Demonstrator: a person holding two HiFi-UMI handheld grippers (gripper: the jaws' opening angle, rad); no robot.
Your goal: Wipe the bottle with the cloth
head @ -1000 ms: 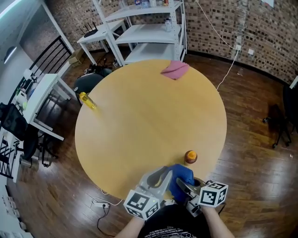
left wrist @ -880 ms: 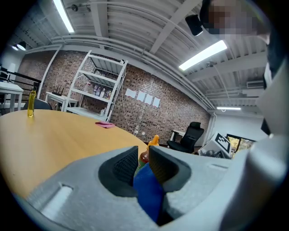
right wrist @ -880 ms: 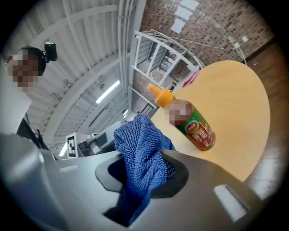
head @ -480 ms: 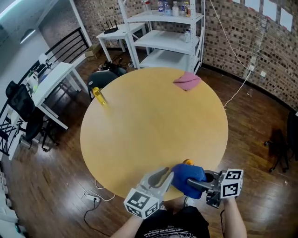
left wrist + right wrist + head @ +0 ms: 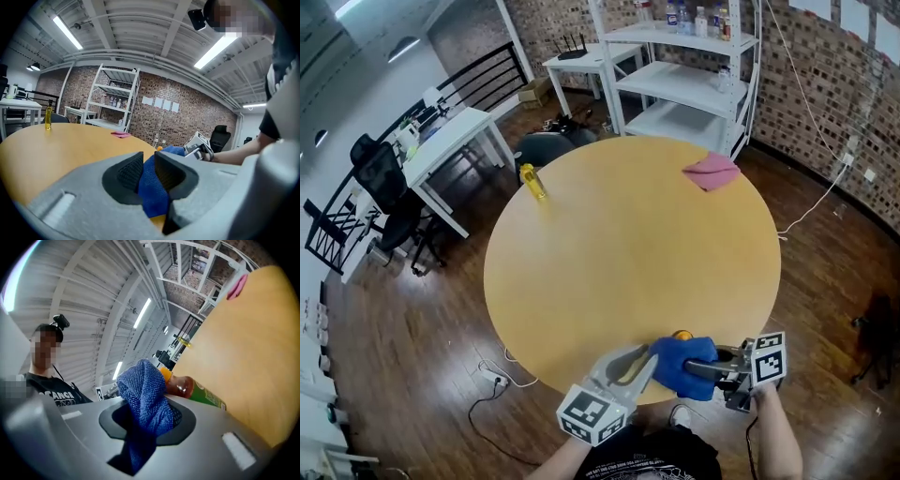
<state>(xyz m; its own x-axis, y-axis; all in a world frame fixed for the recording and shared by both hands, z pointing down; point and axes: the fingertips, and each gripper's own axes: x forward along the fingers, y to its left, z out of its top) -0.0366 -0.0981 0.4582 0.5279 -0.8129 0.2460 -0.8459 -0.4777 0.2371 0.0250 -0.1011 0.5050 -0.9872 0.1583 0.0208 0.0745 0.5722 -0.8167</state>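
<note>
A blue cloth (image 5: 679, 366) is bunched at the table's near edge, held from both sides. My left gripper (image 5: 648, 362) is shut on its left part, and the cloth (image 5: 151, 190) shows pinched between the pads. My right gripper (image 5: 694, 367) is shut on the right part, where the cloth (image 5: 145, 401) rises out of its jaws. The bottle (image 5: 190, 389) has an orange cap, red contents and a green label. It lies right behind the cloth, touching or nearly so. From the head view only its orange cap (image 5: 682, 335) peeks over the cloth.
The round wooden table (image 5: 628, 253) carries a pink cloth (image 5: 711, 172) at its far right and a small yellow bottle (image 5: 532, 181) at its far left edge. White shelving (image 5: 694, 70) and a white desk (image 5: 450, 141) stand beyond on the wood floor.
The right gripper has swung out to the right with the cloth. The cloth now covers most of the bottle, leaving only the cap showing. The head view has shifted.
</note>
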